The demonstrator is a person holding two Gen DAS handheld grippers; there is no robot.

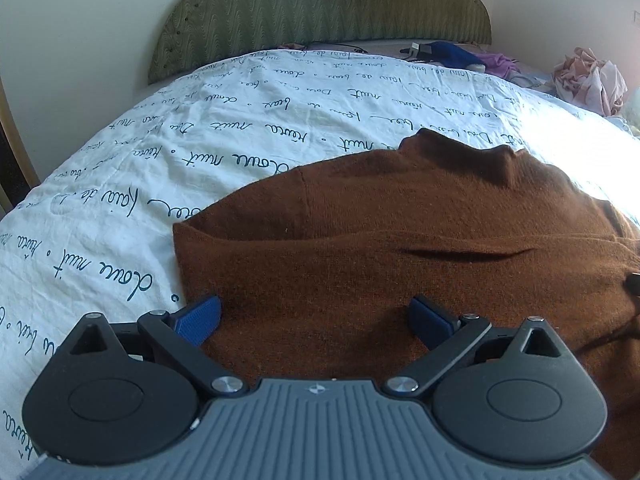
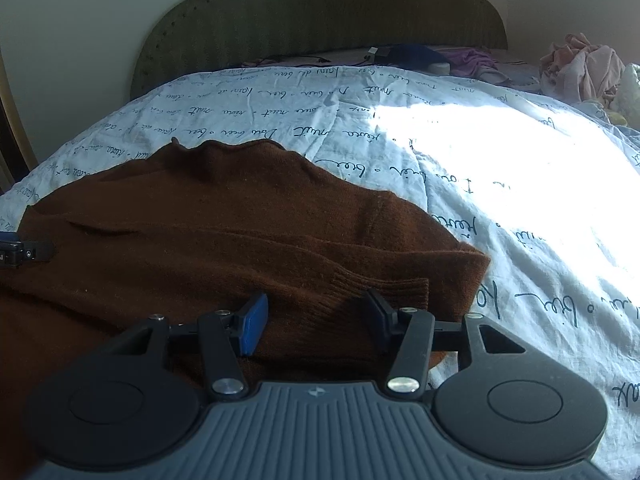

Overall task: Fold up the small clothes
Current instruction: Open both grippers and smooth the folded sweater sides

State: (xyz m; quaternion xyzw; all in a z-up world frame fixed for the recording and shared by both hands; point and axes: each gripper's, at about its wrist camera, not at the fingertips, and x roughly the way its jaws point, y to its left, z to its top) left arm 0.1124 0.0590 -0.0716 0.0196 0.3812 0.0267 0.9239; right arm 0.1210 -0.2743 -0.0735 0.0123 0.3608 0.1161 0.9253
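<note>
A brown knit sweater (image 1: pixel 400 240) lies flat on a white bed cover, collar pointing toward the headboard, sleeves folded across the body. My left gripper (image 1: pixel 316 320) is open, its blue pads over the sweater's near left part. In the right wrist view the sweater (image 2: pixel 200 232) fills the left half, with a ribbed cuff (image 2: pixel 380 288) lying near its right edge. My right gripper (image 2: pixel 314 320) is open, its jaws standing either side of the fabric beside that cuff. The left gripper's tip (image 2: pixel 16 252) shows at the left edge.
The bed cover (image 1: pixel 200 140) is white with dark script. A green padded headboard (image 1: pixel 320 12) stands at the back. Blue and purple clothes (image 1: pixel 472 58) and a pink crumpled pile (image 1: pixel 592 76) lie at the far right. Bright sunlight falls on the cover (image 2: pixel 500 160).
</note>
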